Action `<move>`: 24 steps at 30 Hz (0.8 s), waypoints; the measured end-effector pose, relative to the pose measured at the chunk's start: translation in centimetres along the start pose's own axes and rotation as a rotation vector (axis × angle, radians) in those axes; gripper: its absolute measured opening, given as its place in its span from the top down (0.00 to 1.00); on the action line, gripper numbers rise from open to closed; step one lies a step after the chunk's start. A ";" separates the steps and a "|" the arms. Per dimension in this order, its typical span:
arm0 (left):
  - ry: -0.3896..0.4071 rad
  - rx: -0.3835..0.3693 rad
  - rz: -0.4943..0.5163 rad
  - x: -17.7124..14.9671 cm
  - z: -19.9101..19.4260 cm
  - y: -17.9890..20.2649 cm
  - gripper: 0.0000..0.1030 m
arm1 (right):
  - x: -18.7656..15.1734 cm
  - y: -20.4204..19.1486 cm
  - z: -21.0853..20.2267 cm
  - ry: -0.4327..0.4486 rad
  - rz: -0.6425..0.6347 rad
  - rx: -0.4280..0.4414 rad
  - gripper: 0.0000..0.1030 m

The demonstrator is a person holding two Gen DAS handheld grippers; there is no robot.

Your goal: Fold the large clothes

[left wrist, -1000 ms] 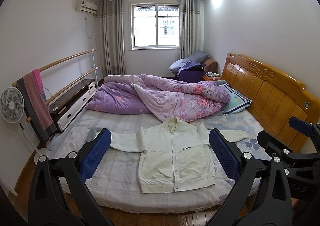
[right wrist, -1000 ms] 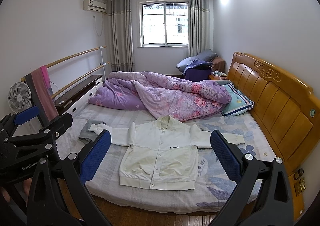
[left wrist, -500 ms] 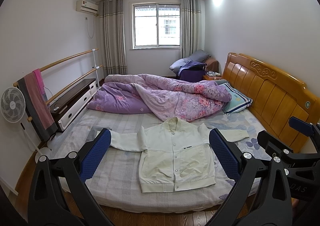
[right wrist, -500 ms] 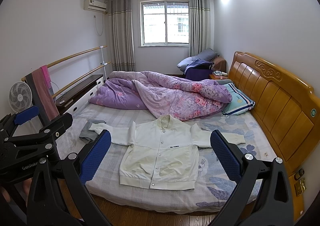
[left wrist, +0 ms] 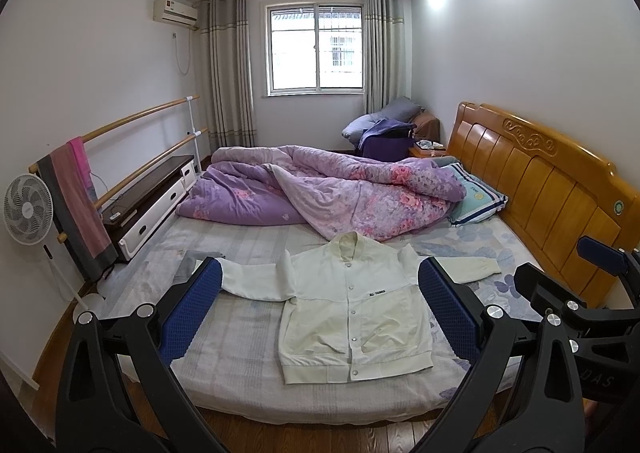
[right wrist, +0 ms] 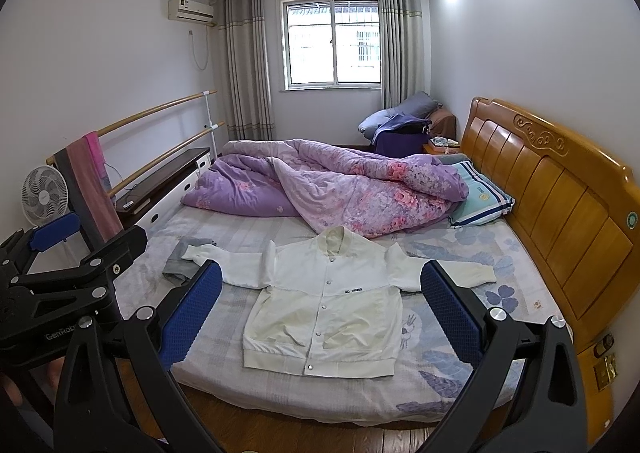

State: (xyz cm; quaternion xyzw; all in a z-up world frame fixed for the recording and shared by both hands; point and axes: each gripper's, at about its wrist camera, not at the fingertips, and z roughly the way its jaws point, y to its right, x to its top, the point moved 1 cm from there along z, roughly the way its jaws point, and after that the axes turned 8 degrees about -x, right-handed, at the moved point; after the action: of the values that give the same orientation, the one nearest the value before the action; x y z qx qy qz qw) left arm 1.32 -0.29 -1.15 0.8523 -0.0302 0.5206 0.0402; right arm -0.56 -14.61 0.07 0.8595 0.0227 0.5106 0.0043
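Bedroom, bed point(left wrist: 224, 341) at frame bottom | white jacket point(left wrist: 352, 309) lying spread flat at centre, unfolded | left gripper point(left wrist: 320, 313), right gripper point(right wrist: 322, 311) hovering wide apart, empty | all folding remaining.

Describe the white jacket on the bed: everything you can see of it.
The white jacket lies flat and face up on the bed, near its foot-side edge, collar pointing toward the purple quilt. It looks like light cotton, cream-tinted on the lower front, snapped shut down the middle, with a ribbed hem and small dark lettering on the chest. Both sleeves are spread sideways; one sleeve end rests on a grey cloth. Neither claw touches it.
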 end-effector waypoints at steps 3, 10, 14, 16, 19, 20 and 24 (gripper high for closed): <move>-0.007 0.006 -0.006 0.0 0.2 0.0 0.05 | 0.0 0.2 0.3 -0.005 0.000 0.008 0.07; -0.036 0.027 -0.020 -0.2 1.2 -0.8 0.05 | 0.1 -0.3 2.0 -0.026 -0.014 0.025 0.07; -0.048 0.039 -0.026 -0.1 2.4 -1.8 0.05 | 0.3 -0.8 3.2 -0.035 -0.016 0.040 0.07; -0.055 0.042 -0.029 0.0 3.3 -2.4 0.05 | 0.5 -1.3 4.3 -0.045 -0.020 0.044 0.07; -0.069 0.041 -0.034 0.1 5.0 -3.5 0.05 | 0.6 -2.0 6.0 -0.059 -0.022 0.045 0.07; -0.071 0.042 -0.034 0.1 5.6 -3.9 0.05 | 0.7 -2.4 6.7 -0.062 -0.025 0.042 0.07; -0.102 0.030 -0.037 0.3 9.3 -5.9 0.05 | 0.9 -3.6 9.9 -0.083 -0.026 0.026 0.07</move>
State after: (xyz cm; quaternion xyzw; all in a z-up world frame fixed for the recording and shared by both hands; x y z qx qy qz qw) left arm 10.24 4.63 -5.36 0.8786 -0.0086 0.4762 0.0354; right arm 8.45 -10.78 -3.94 0.8795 0.0404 0.4741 0.0005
